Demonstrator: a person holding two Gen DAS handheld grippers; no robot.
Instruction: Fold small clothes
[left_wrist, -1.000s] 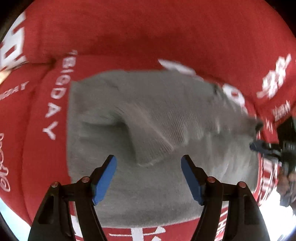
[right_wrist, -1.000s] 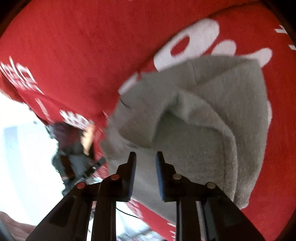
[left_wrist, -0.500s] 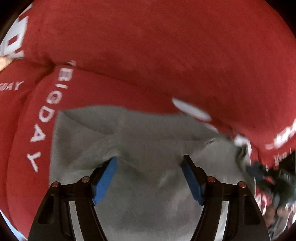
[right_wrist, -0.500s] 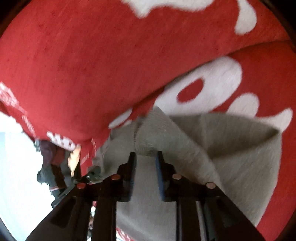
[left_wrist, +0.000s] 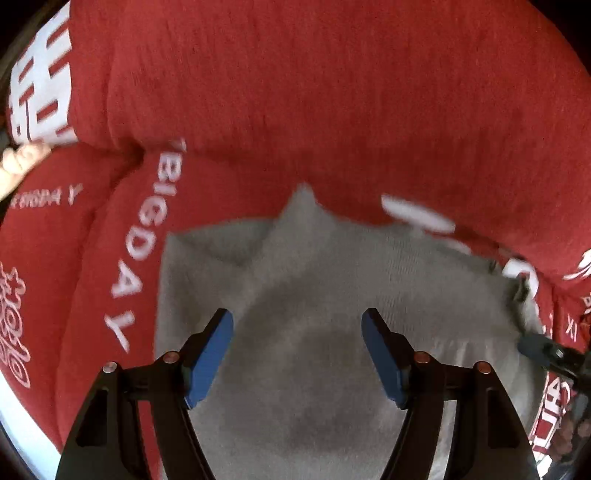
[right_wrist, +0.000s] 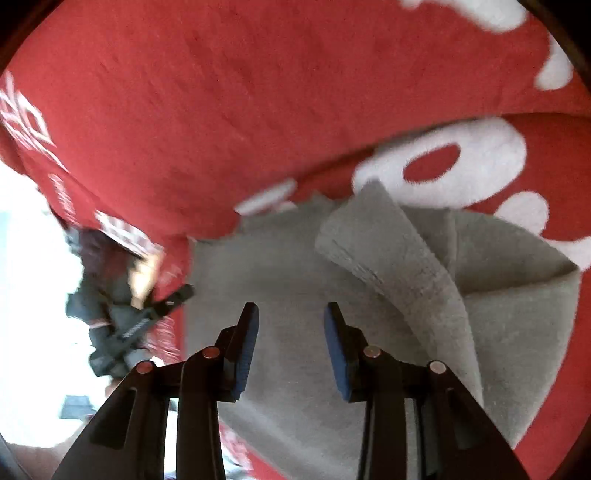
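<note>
A red blanket (left_wrist: 332, 92) printed with white lettering covers the whole surface — bunched into soft ridges and folds, one strip reading "BIGDAY". Directly on it lies a grey knitted garment (left_wrist: 332, 295), partly folded — in the right wrist view one flap (right_wrist: 399, 251) curls over its body.

- garment (left_wrist: 332, 295): grey knit cloth, matt, fuzzy, ribbed edge
- cover (left_wrist: 332, 92): red woven cloth, matt, white print
- left gripper (left_wrist: 297, 350): black matt plastic, blue pads, coppery rivets
</note>
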